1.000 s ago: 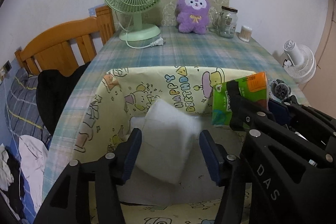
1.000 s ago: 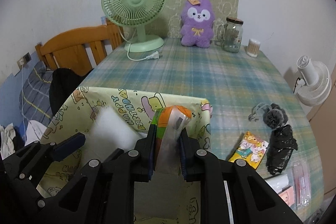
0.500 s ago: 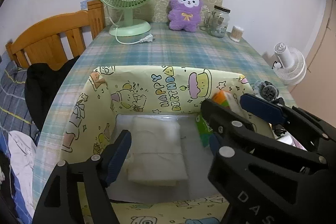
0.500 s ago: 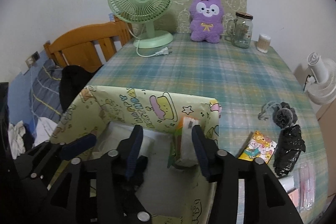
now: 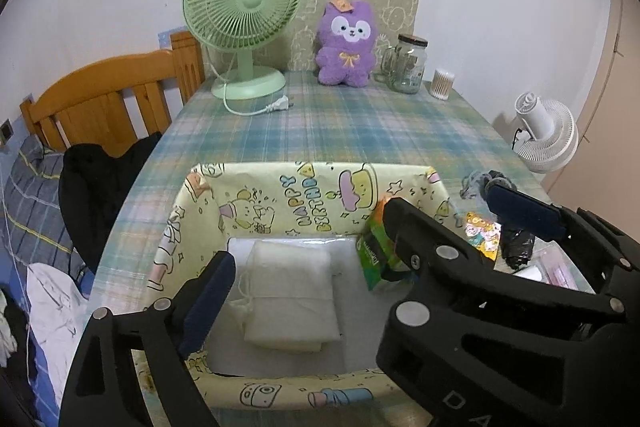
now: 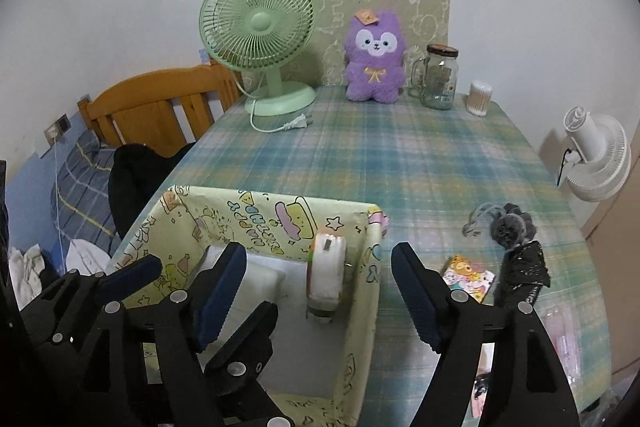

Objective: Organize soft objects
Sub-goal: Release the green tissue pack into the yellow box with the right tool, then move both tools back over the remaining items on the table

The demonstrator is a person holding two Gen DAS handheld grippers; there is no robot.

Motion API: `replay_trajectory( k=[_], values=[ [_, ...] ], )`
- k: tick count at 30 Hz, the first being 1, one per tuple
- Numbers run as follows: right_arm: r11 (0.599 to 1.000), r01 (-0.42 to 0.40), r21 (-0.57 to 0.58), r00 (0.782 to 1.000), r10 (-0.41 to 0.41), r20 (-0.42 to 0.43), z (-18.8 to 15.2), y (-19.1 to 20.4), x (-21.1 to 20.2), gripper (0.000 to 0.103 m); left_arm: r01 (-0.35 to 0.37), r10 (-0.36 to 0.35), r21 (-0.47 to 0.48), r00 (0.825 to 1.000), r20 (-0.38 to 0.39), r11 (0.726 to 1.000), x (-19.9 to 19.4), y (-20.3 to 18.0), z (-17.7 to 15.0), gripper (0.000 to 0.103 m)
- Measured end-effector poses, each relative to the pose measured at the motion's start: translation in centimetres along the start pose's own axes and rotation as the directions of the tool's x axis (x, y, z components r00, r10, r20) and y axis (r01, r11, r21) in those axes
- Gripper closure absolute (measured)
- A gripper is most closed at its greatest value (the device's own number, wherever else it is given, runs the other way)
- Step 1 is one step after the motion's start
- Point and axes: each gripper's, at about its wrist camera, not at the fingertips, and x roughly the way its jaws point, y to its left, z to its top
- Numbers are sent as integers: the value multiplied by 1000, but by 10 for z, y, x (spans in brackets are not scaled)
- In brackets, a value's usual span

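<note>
1. Left gripper: jaws opening, wide, nothing pressed. Only the left finger shows in its own view; the right one is hidden behind the right gripper's black frame.
2. White folded pad lies flat on the bin floor, just right of that left finger, not touched. In the right view it is mostly covered by the left finger of the right gripper; only a white corner shows.
3. Right gripper: jaws opening, wide. Tissue pack stands on edge between the fingers, a clear gap each side, pads off it.
4. Pack leans near the right wall of the fabric bin. In the left view its lower half is cut off by the right gripper's finger; green and orange wrapper, print unreadable.
5. Bin's near wall is partly blocked by both gripper frames.
6. Right of the right gripper's right finger, on the plaid table: small cartoon packet, black bag, grey scrunchie. Pink items at the frame edge are blurred, cannot identify.
7. Beyond the fingers, far end: green fan, purple plush, glass jar.
</note>
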Motion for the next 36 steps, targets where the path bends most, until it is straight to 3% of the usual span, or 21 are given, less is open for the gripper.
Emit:
replay_trajectory(
  k=[11, 16, 23, 36],
  values=[
    [1000, 23, 13, 996, -24, 86, 6, -11, -39, 8, -11, 8, 39, 996, 91, 999, -32, -18, 9, 2],
    [999, 46, 25, 990, -49, 135, 7, -17, -56, 3, 5, -10, 52, 996, 93, 999, -41, -27, 11, 0],
    [997, 61, 48, 978, -69, 197, 4, -31, -80, 2, -2, -7, 73, 992, 127, 997, -56, -44, 12, 0],
    [996, 71, 50, 971, -80, 226, -1, -56, -109, 3, 31, -48, 101, 984, 173, 994, -74, -78, 7, 0]
  ],
)
